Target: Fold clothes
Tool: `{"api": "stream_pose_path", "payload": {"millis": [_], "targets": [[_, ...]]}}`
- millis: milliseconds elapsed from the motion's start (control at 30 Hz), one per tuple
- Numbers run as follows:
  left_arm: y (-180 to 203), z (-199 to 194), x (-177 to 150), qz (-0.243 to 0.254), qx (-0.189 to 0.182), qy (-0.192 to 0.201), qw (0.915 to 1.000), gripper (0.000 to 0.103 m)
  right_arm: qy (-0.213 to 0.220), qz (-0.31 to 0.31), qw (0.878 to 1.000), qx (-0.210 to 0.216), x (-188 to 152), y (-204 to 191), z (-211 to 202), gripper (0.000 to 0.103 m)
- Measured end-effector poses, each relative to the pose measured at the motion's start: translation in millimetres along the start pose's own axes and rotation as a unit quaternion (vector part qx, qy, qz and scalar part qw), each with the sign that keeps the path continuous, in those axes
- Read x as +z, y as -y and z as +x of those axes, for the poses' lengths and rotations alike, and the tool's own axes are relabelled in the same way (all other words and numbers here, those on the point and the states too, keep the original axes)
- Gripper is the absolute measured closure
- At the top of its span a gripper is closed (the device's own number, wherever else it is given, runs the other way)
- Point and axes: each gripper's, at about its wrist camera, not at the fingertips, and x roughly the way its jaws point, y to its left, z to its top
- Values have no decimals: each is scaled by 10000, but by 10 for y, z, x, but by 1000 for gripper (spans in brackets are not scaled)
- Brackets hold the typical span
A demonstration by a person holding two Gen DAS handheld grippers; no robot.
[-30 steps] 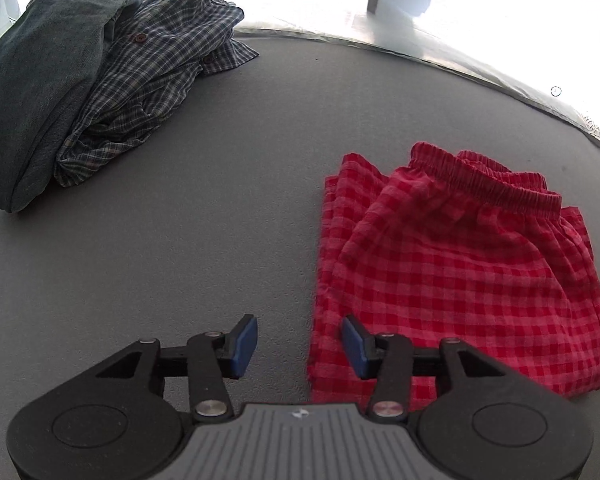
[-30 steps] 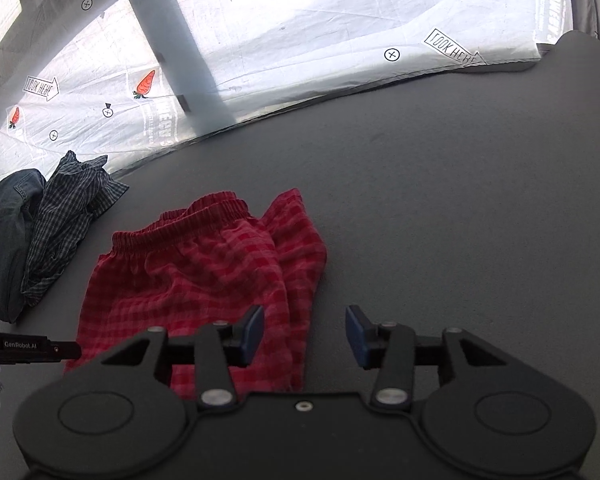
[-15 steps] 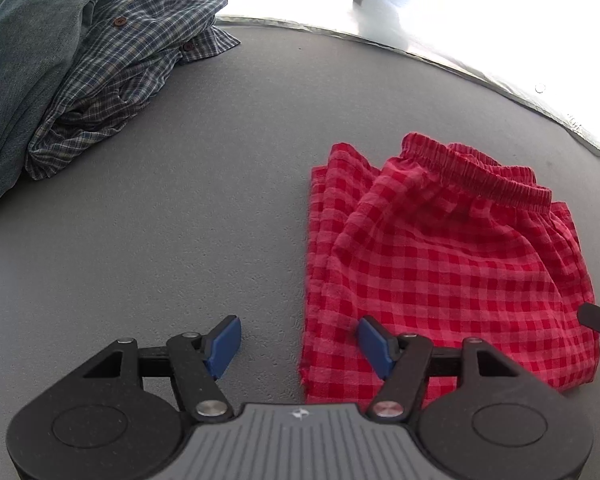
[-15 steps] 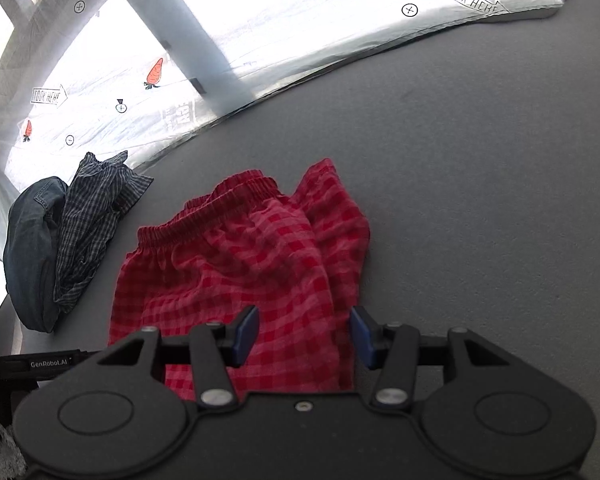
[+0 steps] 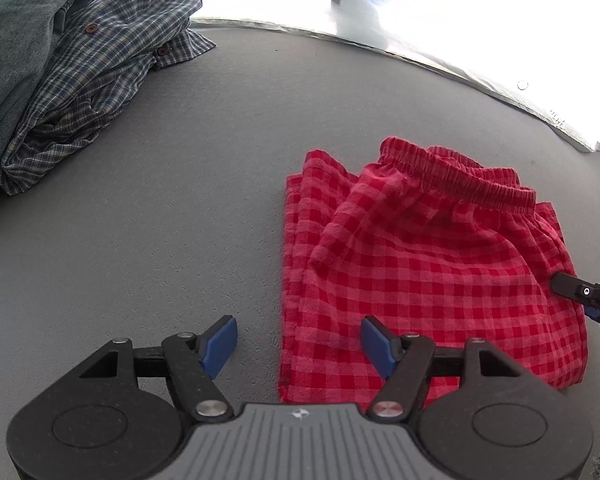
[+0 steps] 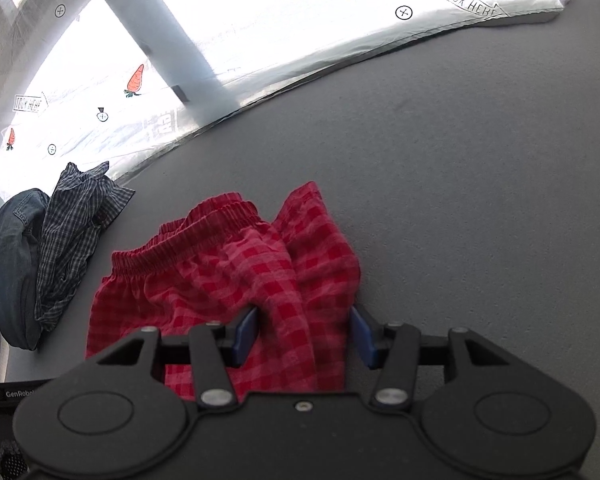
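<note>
Red checked shorts (image 5: 420,260) lie flat on the grey table (image 5: 160,220), elastic waistband at the far side. My left gripper (image 5: 298,336) is open above their near left corner, one pad over bare table and the other over the cloth. In the right wrist view the shorts (image 6: 220,272) bunch up at their right edge. My right gripper (image 6: 302,332) stands open around that raised fold, with cloth filling the gap between the blue pads. One right fingertip (image 5: 572,286) shows at the shorts' right side in the left wrist view.
A pile of a denim garment (image 5: 12,60) and a blue plaid shirt (image 5: 100,72) sits at the far left of the table. A white printed sheet (image 6: 300,20) runs behind the table's far edge. Bare grey surface spreads to the right of the shorts.
Both grippers' jaws have spread wider. The right gripper came forward and down over the shorts' right edge, so the fold now sits between its pads. The left gripper tipped downward toward the near left corner.
</note>
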Motion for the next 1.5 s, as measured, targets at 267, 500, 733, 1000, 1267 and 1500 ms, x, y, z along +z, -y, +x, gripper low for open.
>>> {"api": "stream_pose_path", "payload": {"millis": [267,500,733,1000,1267,1500], "targets": [[-10,30,35,103,-487,-47,9988,34,-368,124,9955,867,-12,-24,101,48],[-156,76,90,-549,-1130,-99,9920,33,-502,678,9876,1325,0,114,153,49],[-293,197,121,-1359,-1872,-210,9727,45,-603,764,9839,1497,6,126,192,53],[-92,186,107,-1282,-1218,-218,9840,90,-676,438,9928,883,45,-7,225,83],[438,-80,-22,-560,-123,552,9968,99,-47,-587,9981,184,-5,-338,58,98],[805,-606,-192,53,265,984,9948,99,436,-1355,9898,90,24,-505,-395,99]]}}
